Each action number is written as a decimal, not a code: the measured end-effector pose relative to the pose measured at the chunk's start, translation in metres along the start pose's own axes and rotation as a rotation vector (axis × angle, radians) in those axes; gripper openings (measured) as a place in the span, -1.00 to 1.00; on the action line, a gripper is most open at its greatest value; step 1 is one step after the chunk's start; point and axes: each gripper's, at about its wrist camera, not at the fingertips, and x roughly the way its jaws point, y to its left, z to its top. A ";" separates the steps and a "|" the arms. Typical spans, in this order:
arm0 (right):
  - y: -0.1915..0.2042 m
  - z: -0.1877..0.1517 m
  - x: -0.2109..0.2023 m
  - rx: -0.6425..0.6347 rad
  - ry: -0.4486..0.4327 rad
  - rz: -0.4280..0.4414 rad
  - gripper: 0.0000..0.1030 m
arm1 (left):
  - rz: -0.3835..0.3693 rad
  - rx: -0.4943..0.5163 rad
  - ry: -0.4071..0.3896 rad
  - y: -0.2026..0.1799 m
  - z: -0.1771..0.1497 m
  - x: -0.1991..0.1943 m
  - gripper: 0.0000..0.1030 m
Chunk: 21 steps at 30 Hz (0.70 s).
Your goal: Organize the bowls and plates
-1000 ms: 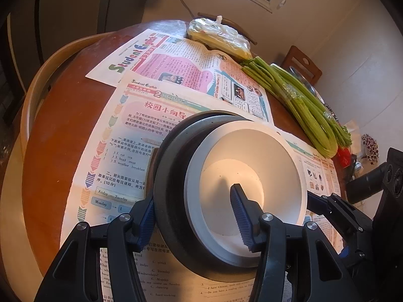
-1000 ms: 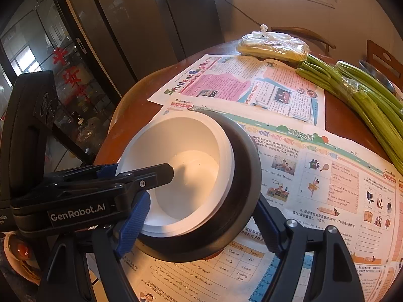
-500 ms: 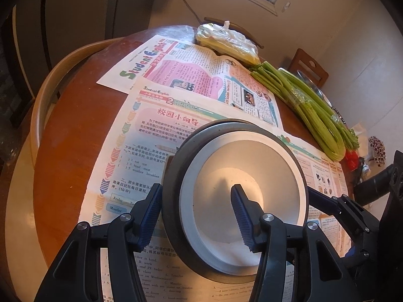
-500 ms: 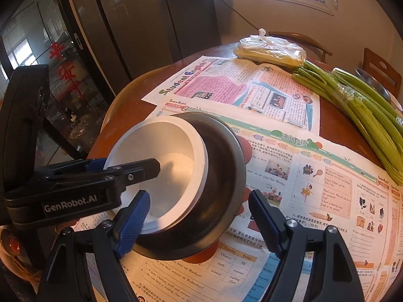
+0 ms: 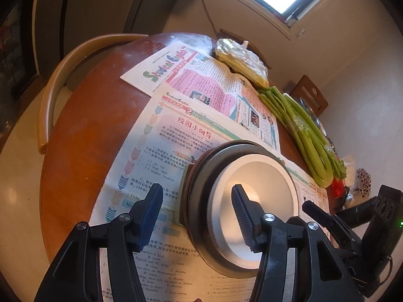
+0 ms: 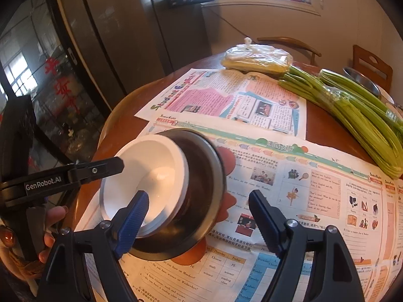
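Only the right wrist view showed a hand (image 6: 51, 222) — both grippers (image 5: 199, 216) (image 6: 199, 220) stood apart, unclamped; white bowl (image 6: 148, 176) nested inside metal bowl (image 6: 201, 201).

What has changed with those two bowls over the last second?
The left gripper let go of the stacked rims: its left finger now stands clear of the metal bowl, which it touched before. The white bowl stays nested inside; the right gripper straddles both as before. Newspapers and celery unmoved.
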 end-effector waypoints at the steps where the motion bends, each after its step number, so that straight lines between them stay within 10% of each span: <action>1: -0.002 0.000 0.001 0.011 0.004 0.002 0.58 | 0.006 -0.001 0.003 0.000 -0.001 0.002 0.14; 21: 0.005 -0.009 0.027 0.020 0.091 0.050 0.64 | -0.024 0.022 0.096 -0.010 -0.012 0.048 0.27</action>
